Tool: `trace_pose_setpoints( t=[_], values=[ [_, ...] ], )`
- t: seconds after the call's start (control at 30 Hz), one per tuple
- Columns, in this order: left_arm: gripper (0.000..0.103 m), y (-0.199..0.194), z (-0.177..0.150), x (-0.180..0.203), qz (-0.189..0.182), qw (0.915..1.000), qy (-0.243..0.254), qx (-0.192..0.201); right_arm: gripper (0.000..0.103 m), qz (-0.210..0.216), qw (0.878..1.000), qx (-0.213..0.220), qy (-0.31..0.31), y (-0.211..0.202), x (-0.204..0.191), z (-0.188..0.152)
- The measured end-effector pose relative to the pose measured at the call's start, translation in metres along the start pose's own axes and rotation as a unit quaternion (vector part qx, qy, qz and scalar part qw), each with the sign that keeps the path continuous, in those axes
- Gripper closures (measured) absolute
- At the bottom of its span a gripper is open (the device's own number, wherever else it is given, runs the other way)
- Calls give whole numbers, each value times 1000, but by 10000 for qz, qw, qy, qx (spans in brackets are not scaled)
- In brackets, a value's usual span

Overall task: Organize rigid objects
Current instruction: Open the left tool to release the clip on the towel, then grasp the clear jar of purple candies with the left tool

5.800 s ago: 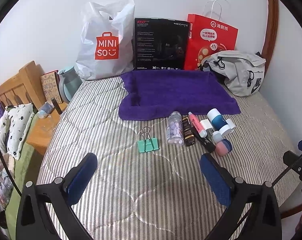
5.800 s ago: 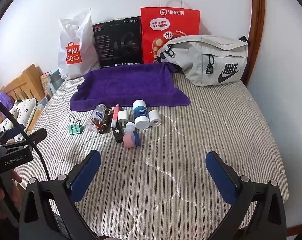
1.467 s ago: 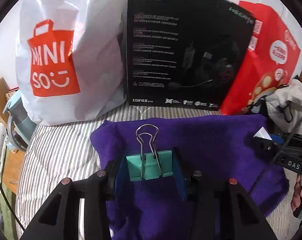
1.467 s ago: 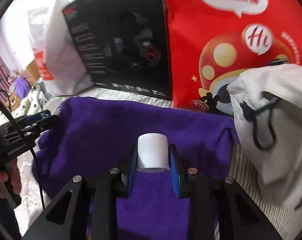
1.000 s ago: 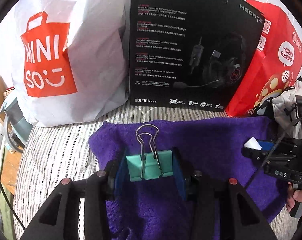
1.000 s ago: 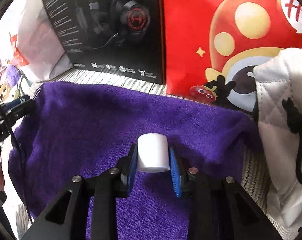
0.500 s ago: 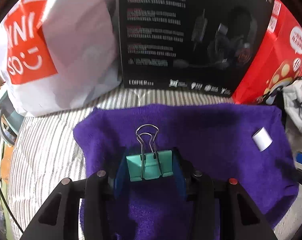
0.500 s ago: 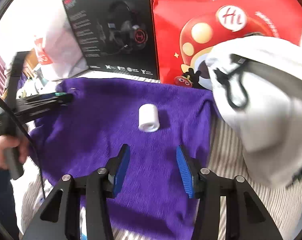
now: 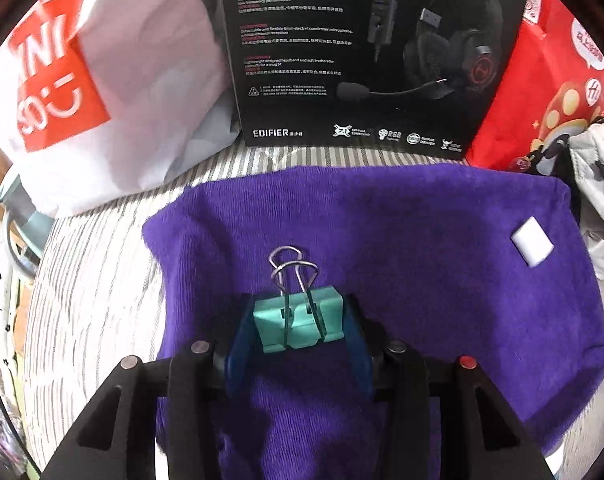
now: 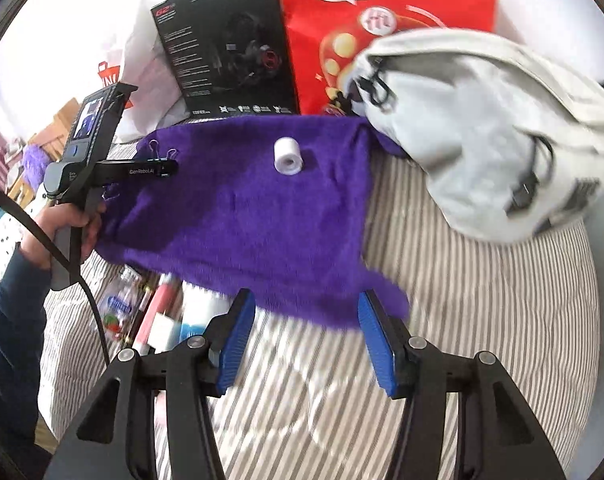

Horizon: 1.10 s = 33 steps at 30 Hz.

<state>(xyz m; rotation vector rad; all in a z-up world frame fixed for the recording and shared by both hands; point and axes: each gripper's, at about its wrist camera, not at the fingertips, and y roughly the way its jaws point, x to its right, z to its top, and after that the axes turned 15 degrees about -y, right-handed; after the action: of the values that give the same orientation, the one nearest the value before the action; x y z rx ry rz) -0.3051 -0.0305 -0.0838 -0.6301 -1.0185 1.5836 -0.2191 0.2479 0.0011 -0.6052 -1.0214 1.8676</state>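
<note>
My left gripper (image 9: 298,320) is shut on a teal binder clip (image 9: 298,322) with silver wire handles, held low over the left part of the purple towel (image 9: 421,240). A small white cylinder (image 9: 531,246) lies on the towel's far right; it also shows in the right wrist view (image 10: 288,156). My right gripper (image 10: 307,332) is open and empty, over the towel's near edge (image 10: 262,220) and the striped bed. The left gripper (image 10: 158,168) shows at the towel's left corner. Several bottles and tubes (image 10: 158,316) lie on the bed in front of the towel, partly hidden by my fingers.
A white Miniso bag (image 9: 82,92), a black headset box (image 9: 361,52) and a red paper bag (image 9: 549,80) stand against the wall behind the towel. A grey Nike waist bag (image 10: 481,132) lies at the towel's right. The striped mattress (image 10: 481,320) extends right.
My right gripper has pulled back from the white cylinder toward the towel's near edge and opened wider. My left gripper has lowered toward the towel with the clip still held.
</note>
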Motion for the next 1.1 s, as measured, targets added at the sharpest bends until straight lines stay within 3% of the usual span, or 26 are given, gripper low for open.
trace_pose_setpoints(
  t=[0.07,0.13,0.17,0.37,0.5,0.63,0.8,1.0,1.1],
  values=[
    [52,-10,-4,-3,-67,10000,-36,55,49,-17,10000,1,62,-5,0,-8],
    [23,-24,-9,-6,-116,9998,-44,171,49,-59,9999,4,101,-9,-2,-14],
    [21,-33,-11,-7,-148,9995,-44,282,49,-68,9999,4,135,-11,-3,-18],
    [20,-78,-27,-15,-458,9981,-57,413,49,-16,9996,35,271,-18,-13,-33],
    [11,-100,-43,-17,-590,9968,10,544,49,4,9995,94,309,-25,-25,-46],
    [8,-108,-66,-18,-743,9964,101,389,46,-29,9991,180,396,-32,-35,-60],
    [8,-105,-97,-12,-812,9959,323,218,19,-38,9979,318,569,-37,-44,-77],
    [8,-78,-119,-8,-506,9974,519,-7,1,-109,9964,336,769,-28,-46,-87],
    [7,-73,-124,-10,-476,9969,621,39,0,-81,9951,375,907,-23,-42,-88]
  ],
)
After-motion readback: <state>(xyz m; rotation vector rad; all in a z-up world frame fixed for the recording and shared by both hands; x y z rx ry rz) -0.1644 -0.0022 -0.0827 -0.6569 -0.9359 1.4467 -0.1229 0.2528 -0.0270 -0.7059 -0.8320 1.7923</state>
